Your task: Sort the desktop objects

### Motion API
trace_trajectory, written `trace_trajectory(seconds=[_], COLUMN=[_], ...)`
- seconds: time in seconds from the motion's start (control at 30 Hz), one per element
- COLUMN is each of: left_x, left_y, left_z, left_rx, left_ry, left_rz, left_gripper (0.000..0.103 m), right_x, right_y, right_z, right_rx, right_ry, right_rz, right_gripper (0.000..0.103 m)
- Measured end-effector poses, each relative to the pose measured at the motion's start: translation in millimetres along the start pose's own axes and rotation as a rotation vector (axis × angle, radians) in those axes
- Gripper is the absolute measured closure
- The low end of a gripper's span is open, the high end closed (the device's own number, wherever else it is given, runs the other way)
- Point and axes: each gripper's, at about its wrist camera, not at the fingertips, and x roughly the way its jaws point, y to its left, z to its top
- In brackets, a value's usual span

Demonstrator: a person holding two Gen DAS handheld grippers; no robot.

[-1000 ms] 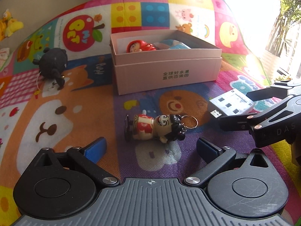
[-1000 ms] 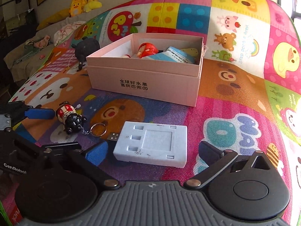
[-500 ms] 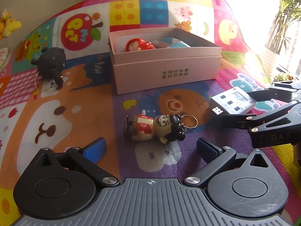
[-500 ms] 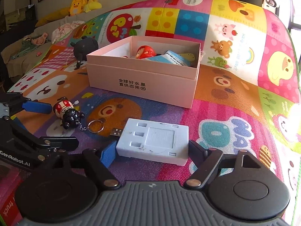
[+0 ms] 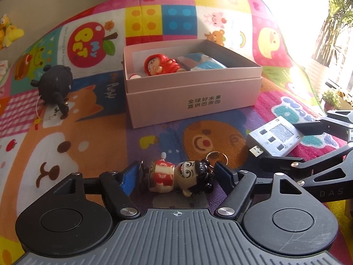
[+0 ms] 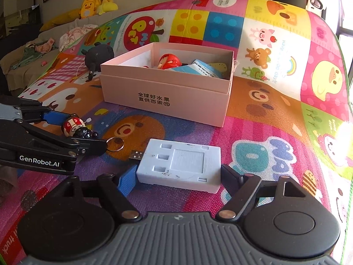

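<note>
A doll keychain (image 5: 179, 175) with red robe and black hair lies on its side on the mat, between the blue pads of my left gripper (image 5: 176, 175), which has closed on it; it also shows in the right wrist view (image 6: 76, 128). My right gripper (image 6: 176, 177) is shut on a pale grey USB device (image 6: 181, 164), also seen in the left wrist view (image 5: 274, 135). An open pink box (image 5: 192, 97) (image 6: 167, 96) stands beyond, holding a red doll (image 5: 160, 65) and a blue packet (image 6: 204, 69).
A black plush toy (image 5: 55, 86) lies left of the box on the colourful play mat (image 5: 66, 143). A sofa with yellow plush toys (image 6: 97, 0) and clothes stands at the far left. Bright window and plants at the right.
My left gripper has moved forward and closed around the doll keychain. My right gripper has closed on the USB device and holds it near the mat.
</note>
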Motion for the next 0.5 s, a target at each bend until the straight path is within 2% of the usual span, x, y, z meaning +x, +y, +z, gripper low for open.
trace_trajectory(seconds=[0.13, 0.23, 0.3, 0.37, 0.5], left_x=[-11.1, -33.4, -50.8, -70.5, -87.2], left_y=[-1.8, -0.3, 2.6, 4.8, 9.2], left_z=[-2.0, 0.8, 10.4, 30.1, 72.2], left_rx=[0.034, 0.050, 0.058, 0.078, 0.095], left_ry=[-0.035, -0.088, -0.144, -0.234, -0.372], left_rz=[0.008, -0.006, -0.014, 0.001, 0.027], left_gripper=[0.033, 0.033, 0.033, 0.033, 0.033], right_x=[-7.0, -32.0, -59.3, -90.2, -138.5], right_y=[1.2, 4.5, 3.3, -0.2, -9.5], right_z=[0.9, 6.6, 20.3, 40.3, 83.0], right_rx=[0.028, 0.004, -0.012, -0.021, -0.018], right_ry=[0.020, -0.025, -0.093, -0.187, -0.350], right_rz=[0.023, 0.016, 0.009, -0.001, -0.013], right_gripper=[0.024, 0.024, 0.024, 0.024, 0.024])
